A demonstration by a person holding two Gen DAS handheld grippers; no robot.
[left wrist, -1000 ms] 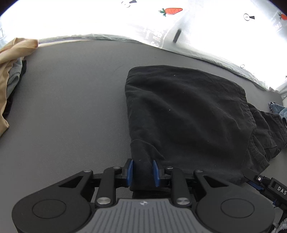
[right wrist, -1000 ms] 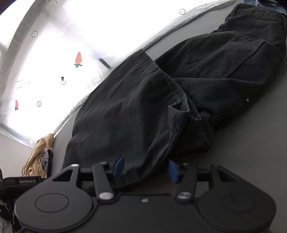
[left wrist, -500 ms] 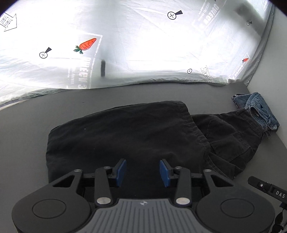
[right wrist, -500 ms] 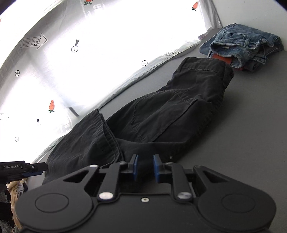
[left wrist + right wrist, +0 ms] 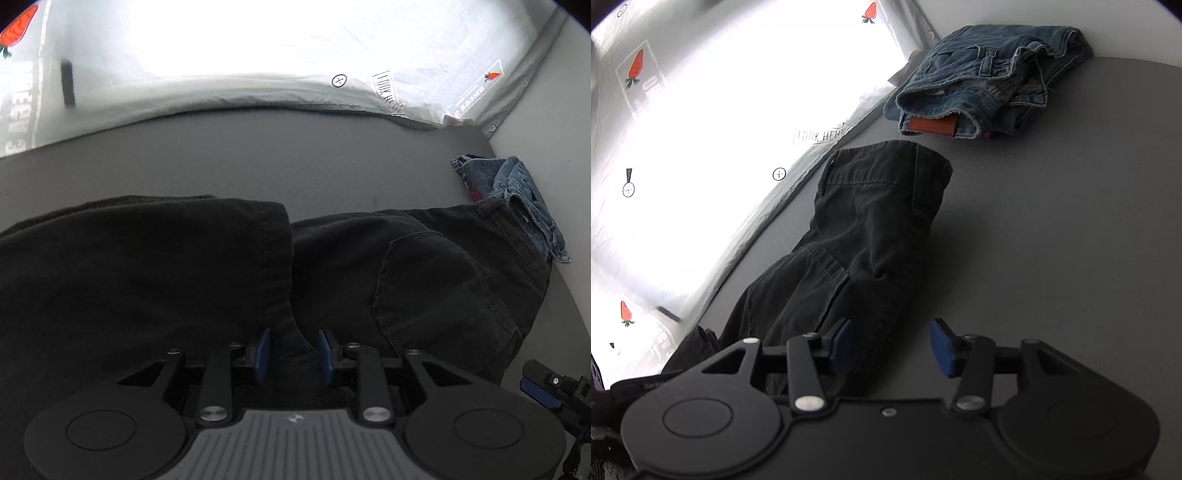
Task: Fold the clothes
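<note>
Black trousers (image 5: 424,280) lie on the grey table, legs folded over toward the seat; the hem of the folded legs (image 5: 266,251) runs down the middle of the left wrist view. My left gripper (image 5: 291,350) is shut on a bunch of the black cloth at that hem's near end. In the right wrist view the trousers (image 5: 871,229) stretch away, waistband at the far end. My right gripper (image 5: 890,343) is open, its left finger over the trousers' near edge, its right over bare table.
Folded blue jeans (image 5: 990,77) lie at the table's far right corner, also in the left wrist view (image 5: 517,192), touching the black waistband. A bright white printed sheet (image 5: 258,55) covers the wall behind. Grey table (image 5: 1052,240) stretches right of the trousers.
My left gripper let go of the trouser corner, moved right and closed on cloth at the hem. My right gripper, shut on the cloth half a second ago, has opened and moved toward the waistband end.
</note>
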